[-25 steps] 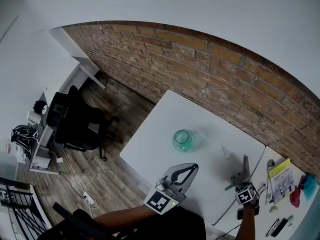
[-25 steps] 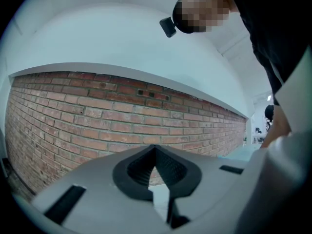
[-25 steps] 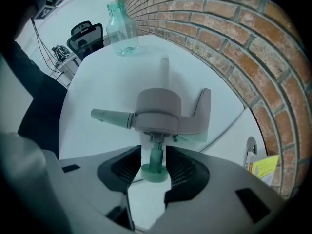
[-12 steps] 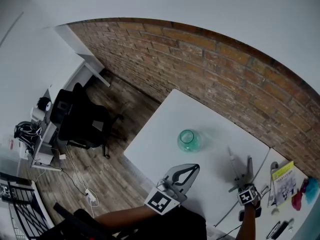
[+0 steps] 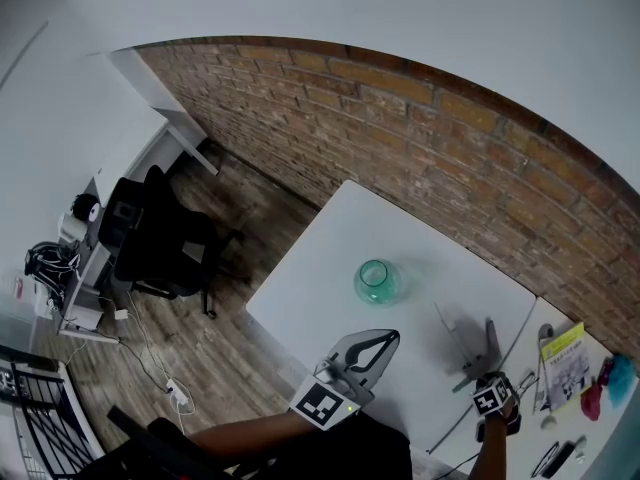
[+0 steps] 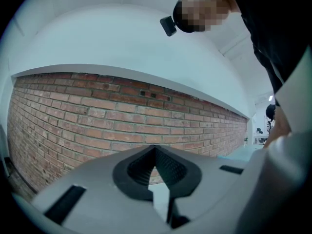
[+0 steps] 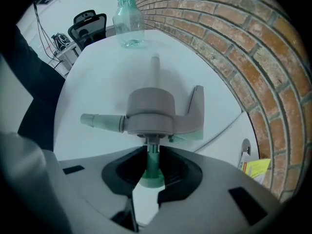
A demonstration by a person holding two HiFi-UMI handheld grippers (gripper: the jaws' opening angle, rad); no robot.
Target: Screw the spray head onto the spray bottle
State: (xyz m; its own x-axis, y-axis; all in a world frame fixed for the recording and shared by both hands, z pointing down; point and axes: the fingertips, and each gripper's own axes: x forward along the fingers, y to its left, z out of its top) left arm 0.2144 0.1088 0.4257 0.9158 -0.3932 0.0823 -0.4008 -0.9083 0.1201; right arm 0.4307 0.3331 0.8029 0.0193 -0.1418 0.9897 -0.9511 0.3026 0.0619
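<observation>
A clear green spray bottle [image 5: 373, 281] stands upright and uncapped on the white table [image 5: 330, 248]; in the right gripper view the bottle [image 7: 128, 19] is far ahead. My right gripper [image 5: 484, 378] points down near the table's right edge. Its jaws have just been closing and now press on the green stem of the grey spray head [image 7: 151, 112], right gripper [image 7: 152, 156]. The head's nozzle points left, its trigger right, and its thin dip tube [image 5: 450, 333] sticks out. My left gripper [image 5: 380, 340] is shut and empty at the near table edge, left gripper [image 6: 155, 152].
A brick wall [image 5: 450, 158] runs behind the table. A second white surface at right carries a yellow booklet [image 5: 563, 353] and small items. A black office chair [image 5: 160, 243] and cables stand on the wooden floor at left.
The spray head's dip tube has swung over to the left in the right gripper. The left gripper has kept still.
</observation>
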